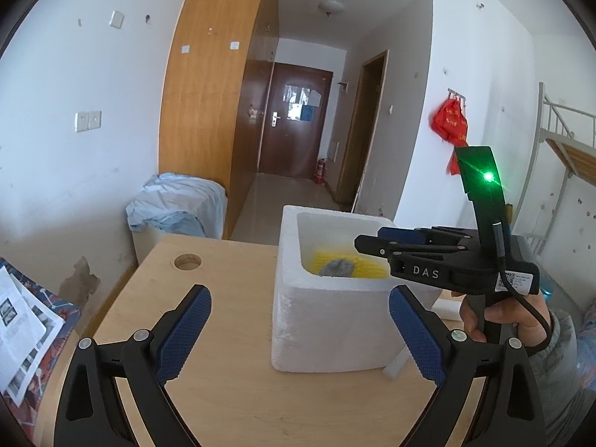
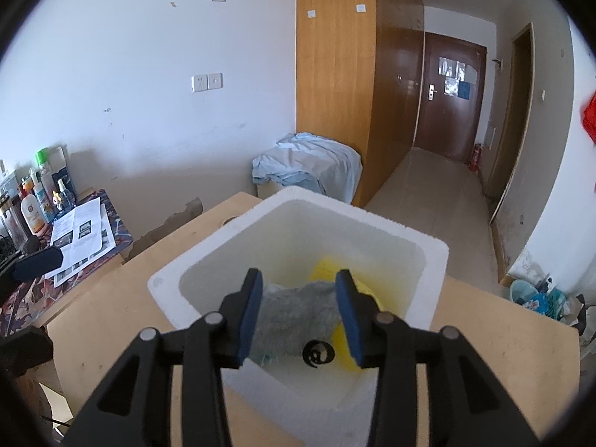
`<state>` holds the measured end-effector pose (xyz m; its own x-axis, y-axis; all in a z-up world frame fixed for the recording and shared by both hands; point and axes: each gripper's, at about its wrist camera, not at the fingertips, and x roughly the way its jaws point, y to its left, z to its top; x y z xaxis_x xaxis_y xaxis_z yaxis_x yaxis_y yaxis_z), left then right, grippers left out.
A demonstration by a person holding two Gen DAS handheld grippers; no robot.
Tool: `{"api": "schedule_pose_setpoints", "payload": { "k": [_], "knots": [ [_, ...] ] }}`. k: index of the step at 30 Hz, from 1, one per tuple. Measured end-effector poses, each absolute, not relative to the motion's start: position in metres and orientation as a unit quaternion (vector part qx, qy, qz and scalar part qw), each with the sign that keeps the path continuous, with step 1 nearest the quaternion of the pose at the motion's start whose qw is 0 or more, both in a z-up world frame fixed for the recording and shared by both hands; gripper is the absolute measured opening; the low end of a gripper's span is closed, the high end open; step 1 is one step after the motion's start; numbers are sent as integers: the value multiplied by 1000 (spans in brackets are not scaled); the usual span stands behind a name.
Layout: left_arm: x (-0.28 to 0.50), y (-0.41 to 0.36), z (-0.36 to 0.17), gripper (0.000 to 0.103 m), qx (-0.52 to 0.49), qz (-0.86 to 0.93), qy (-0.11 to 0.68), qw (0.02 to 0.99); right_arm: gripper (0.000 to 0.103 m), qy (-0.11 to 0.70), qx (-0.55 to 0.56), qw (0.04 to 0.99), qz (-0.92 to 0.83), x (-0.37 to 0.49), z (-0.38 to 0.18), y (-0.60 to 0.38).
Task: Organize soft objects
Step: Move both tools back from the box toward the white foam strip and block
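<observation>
A white foam box (image 1: 327, 320) stands on the wooden table (image 1: 223, 391). Inside it a grey soft cloth (image 2: 294, 305) lies on top of a yellow soft item (image 2: 324, 264). My right gripper (image 2: 298, 273) hangs over the box's opening, tilted down, jaws open. The grey cloth lies below and between the blue pads (image 2: 251, 309), and I see no squeeze on it. In the left wrist view the right gripper (image 1: 372, 240) reaches over the box's rim from the right, held by a hand (image 1: 499, 313). My left gripper (image 1: 300, 294) stands wide open and holds nothing, in front of the box.
The table has a round hole (image 1: 187, 261) at its far left. A light blue cloth pile (image 1: 178, 201) sits on a unit behind the table. Papers (image 1: 18, 320) and bottles (image 2: 33, 201) lie on a patterned surface to the left. A white foam strip (image 1: 447, 307) lies right of the box.
</observation>
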<state>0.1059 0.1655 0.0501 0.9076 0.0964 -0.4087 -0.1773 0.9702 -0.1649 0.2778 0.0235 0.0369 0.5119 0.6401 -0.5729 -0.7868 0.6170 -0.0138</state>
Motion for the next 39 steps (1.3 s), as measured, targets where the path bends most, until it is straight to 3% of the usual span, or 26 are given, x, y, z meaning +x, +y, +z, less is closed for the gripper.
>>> {"api": "schedule_pose_setpoints", "payload": {
  "k": [4,39],
  "knots": [
    [103,162,49,96,-104,68,204,971,54,265,-129,863,410,273,39,18],
    [25,50,48,96,-51,-37,221,973,55,259,-91,896,350,146,33,-117]
  ]
}}
